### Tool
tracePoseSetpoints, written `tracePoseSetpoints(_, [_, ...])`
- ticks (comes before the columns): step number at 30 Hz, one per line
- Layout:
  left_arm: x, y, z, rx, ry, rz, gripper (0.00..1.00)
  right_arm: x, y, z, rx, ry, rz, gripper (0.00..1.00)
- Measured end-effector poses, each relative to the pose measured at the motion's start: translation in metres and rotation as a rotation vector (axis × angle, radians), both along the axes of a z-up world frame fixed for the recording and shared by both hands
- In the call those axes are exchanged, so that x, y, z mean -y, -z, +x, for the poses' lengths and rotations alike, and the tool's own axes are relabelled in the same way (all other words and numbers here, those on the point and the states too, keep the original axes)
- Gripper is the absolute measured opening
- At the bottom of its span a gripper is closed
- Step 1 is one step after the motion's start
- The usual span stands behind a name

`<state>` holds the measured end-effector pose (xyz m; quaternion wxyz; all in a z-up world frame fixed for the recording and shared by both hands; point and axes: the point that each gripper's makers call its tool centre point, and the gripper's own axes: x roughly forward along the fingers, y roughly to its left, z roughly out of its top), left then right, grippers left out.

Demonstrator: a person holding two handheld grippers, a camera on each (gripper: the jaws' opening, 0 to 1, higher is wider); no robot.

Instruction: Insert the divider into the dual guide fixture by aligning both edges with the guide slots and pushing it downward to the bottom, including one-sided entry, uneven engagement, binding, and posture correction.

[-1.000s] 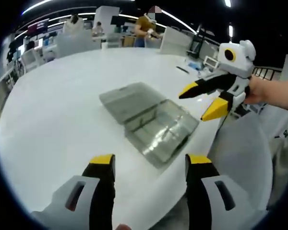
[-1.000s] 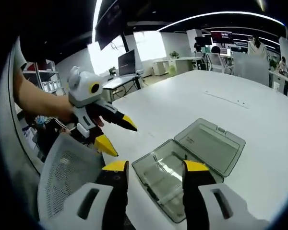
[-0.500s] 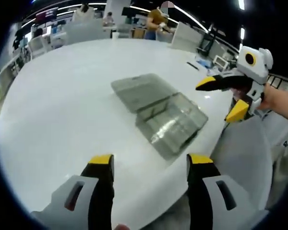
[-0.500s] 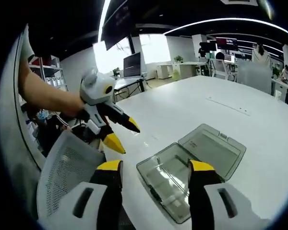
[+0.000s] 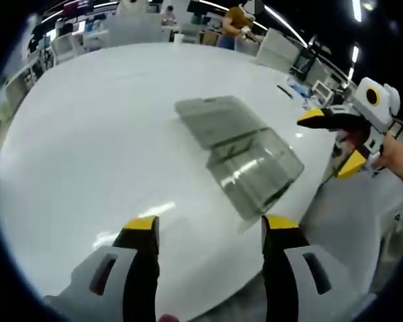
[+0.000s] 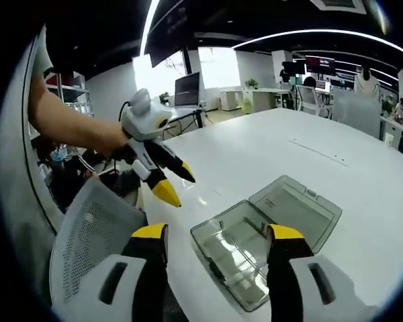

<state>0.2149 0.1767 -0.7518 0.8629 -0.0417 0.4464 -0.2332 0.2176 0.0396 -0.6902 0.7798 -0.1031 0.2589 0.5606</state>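
Hovering off the near edge of the white worktop (image 5: 101,134), held the left gripper (image 5: 208,225) with jaws spread wide and nothing between them, aimed across at the clear hinged box (image 5: 255,171). Held the right gripper (image 6: 217,233) likewise released and empty, facing the same box from its own side, above a mesh chair back (image 6: 87,235). Found the box lying near the worktop's rim, its lid (image 5: 218,121) thrown flat open beside the tray, presumably so that the guide slots inside could be reached from above. Made out thin ribs within the tray in the right gripper view, but could not tell divider from guide fixture through the clear plastic, nor say where the divider lay. Judged both grippers well apart from the box and from each other, posed as for an approach. Read the jaws as opened in advance so that a thin plate could be pinched by its top edge, one gripper per side, to hold both edges level and guard against one-sided entry. Judged insertion not yet begun.
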Motion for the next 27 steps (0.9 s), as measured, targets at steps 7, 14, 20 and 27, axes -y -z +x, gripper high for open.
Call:
tracePoseSetpoints(7, [-0.003, 0.007, -0.001, -0.038, -0.029, 0.009, 0.61, 0.003, -0.003, 0.0, 0.016, -0.006, -0.009, 0.58])
tracePoseSetpoints(14, [-0.006, 0.015, -0.001, -0.075, -0.063, 0.03, 0.61, 0.008, -0.005, 0.002, 0.026, -0.006, -0.016, 0.58])
tracePoseSetpoints(20, [-0.011, 0.023, 0.003, -0.111, -0.115, 0.026, 0.64, 0.01, -0.005, 0.004, 0.03, -0.004, -0.017, 0.58])
tracePoseSetpoints(27, [-0.015, 0.027, 0.005, -0.134, -0.149, 0.042, 0.62, 0.012, -0.007, 0.005, 0.035, -0.007, -0.02, 0.58])
